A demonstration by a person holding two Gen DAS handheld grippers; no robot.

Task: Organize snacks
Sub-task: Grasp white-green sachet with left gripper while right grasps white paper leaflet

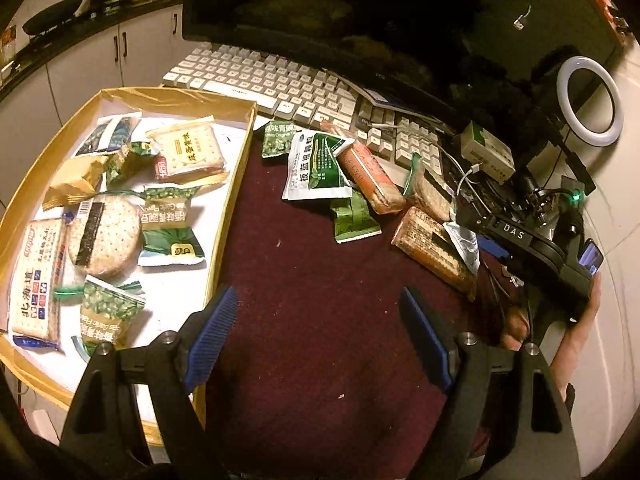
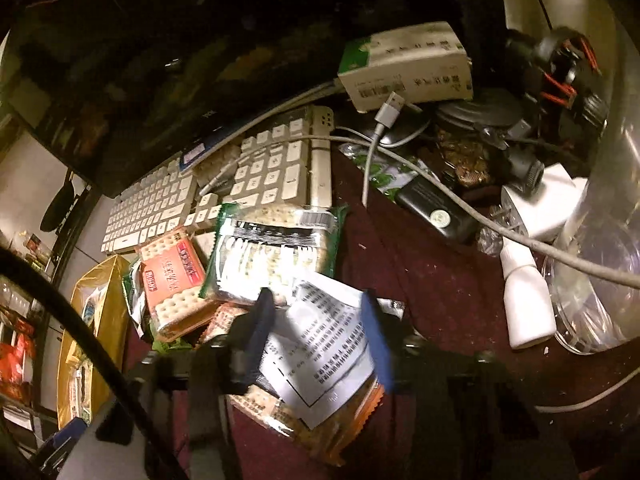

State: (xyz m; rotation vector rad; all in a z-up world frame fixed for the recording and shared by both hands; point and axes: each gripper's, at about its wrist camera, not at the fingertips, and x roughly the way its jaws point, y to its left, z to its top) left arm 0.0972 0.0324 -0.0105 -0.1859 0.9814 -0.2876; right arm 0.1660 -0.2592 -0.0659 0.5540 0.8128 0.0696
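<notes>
A gold-rimmed tray point(image 1: 247, 140) at the left holds several snack packs: crackers, green pea packets and a gold one. More snacks lie loose on the maroon cloth point(image 1: 312, 272): a white-and-green sachet point(image 1: 316, 168), orange cracker packs point(image 1: 368, 176) point(image 1: 432, 252) and green packets point(image 1: 354, 216). My left gripper point(image 1: 316, 332) hangs open and empty over the cloth, beside the tray's right wall. My right gripper point(image 2: 318, 326) is shut on a white printed sachet point(image 2: 324, 340), which lies on an orange cracker pack point(image 2: 340, 420). A green-edged cracker pack point(image 2: 276, 252) sits just beyond it.
A white keyboard point(image 1: 280, 84) and a dark monitor point(image 1: 360, 12) stand behind the snacks. To the right are a ring light point(image 1: 590, 96), a small box point(image 2: 404, 68), cables point(image 2: 372, 152), a white bottle point(image 2: 526, 304) and a glass bowl point(image 2: 592, 300). A hand point(image 1: 580, 332) holds the right gripper.
</notes>
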